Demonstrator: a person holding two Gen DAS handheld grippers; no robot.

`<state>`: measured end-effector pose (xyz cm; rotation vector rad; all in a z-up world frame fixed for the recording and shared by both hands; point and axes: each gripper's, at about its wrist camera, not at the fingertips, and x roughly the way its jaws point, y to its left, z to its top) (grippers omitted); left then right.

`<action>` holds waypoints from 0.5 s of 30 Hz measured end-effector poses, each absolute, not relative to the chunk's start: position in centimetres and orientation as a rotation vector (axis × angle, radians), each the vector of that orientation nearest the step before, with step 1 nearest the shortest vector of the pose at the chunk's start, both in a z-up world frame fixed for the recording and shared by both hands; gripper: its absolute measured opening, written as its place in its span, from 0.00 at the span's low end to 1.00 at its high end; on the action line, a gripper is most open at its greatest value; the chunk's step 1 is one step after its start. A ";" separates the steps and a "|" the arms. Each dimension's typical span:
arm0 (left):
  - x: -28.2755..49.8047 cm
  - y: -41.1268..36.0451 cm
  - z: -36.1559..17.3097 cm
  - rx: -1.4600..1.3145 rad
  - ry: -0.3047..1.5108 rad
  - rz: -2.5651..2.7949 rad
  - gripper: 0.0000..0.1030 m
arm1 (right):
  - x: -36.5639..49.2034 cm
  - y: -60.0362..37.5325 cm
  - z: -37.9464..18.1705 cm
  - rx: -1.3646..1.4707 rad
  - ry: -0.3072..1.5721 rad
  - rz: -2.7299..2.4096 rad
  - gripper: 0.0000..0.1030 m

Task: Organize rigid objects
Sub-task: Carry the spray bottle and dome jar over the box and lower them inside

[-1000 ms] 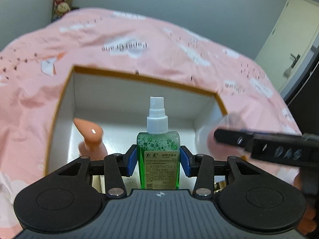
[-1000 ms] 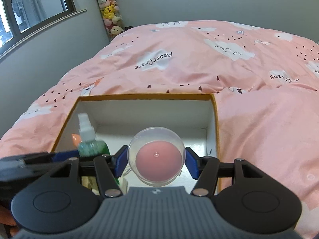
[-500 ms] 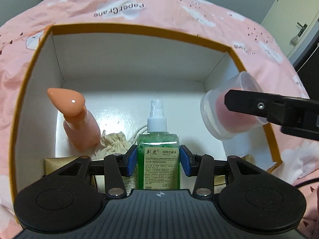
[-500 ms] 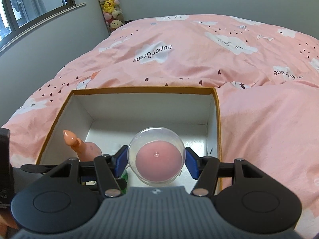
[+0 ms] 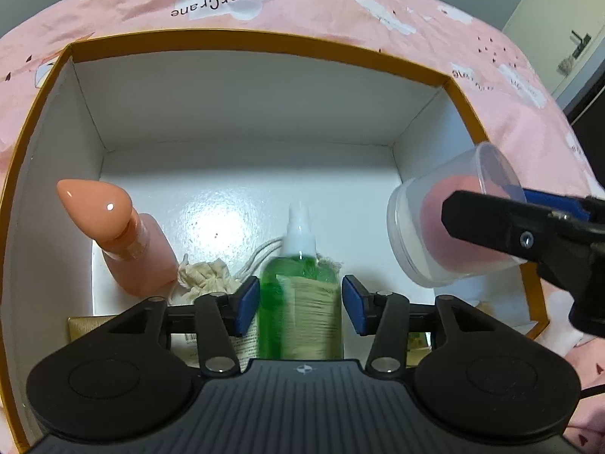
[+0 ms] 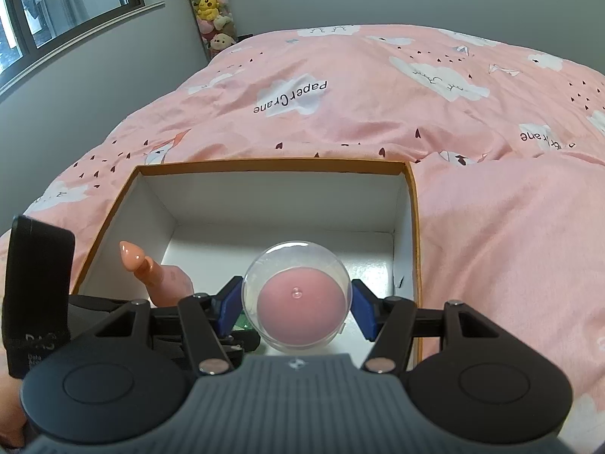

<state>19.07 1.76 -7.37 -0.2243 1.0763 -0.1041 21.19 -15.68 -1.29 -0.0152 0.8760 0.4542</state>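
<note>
Left gripper [image 5: 300, 304] jaws opening, right gripper [image 6: 297, 308] jaws clamped

"PaperCrane" — printed upside down on white cloud patches of the pink bedcover [image 6: 472, 204]

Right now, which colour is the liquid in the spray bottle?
Green; the spray bottle shows best in the left wrist view.

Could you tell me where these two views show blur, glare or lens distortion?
Left wrist view: the green spray bottle is smeared by motion blur, a bright glare patch sits on the box floor, and its rim bows from the fisheye. Right wrist view: sharp; the clear round container carries faint reflections.
</note>
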 end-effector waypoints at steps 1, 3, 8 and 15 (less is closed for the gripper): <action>19.0 1.9 -7.4 -0.230 1.079 -0.104 0.58 | 21.2 -15.7 -1.3 -0.015 0.876 0.454 0.58; 18.9 2.1 -7.3 -0.224 1.074 -0.091 0.60 | 21.2 -15.8 -1.3 -0.013 0.878 0.452 0.58; 17.6 3.1 -5.7 -0.253 0.996 -0.085 0.60 | 21.4 -15.8 -1.5 -0.010 0.887 0.451 0.58; 15.6 4.4 -3.7 -0.212 0.924 -0.072 0.55 | 21.5 -14.9 -1.6 -0.021 0.894 0.490 0.58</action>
